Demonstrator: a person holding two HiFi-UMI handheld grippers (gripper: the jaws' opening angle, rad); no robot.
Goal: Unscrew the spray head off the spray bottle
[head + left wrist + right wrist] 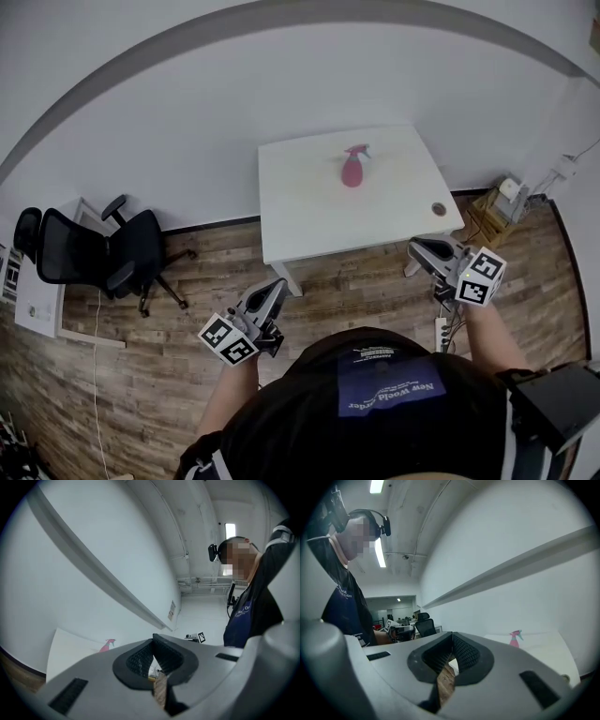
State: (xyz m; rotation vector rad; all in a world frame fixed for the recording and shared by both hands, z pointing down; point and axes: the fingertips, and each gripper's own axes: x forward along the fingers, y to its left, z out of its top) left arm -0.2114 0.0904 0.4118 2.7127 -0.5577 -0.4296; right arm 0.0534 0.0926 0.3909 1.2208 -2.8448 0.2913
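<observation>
Head view, white table (309, 230) at 12 o'clock against white wall (187, 122), pink spray bottle (353, 169) upright near far edge, plank floor (187, 319), office chair (112, 253) at 9 o'clock, left gripper view, left gripper (152, 641) jaws together, empty, right gripper view, right gripper (452, 637) likewise.

A white table (309, 220) stood on the wood-plank floor (141, 375) against the wall. On it a pink spray bottle (353, 169) stood upright toward the far side, and a small round disc (438, 209) lay near a front corner.
</observation>
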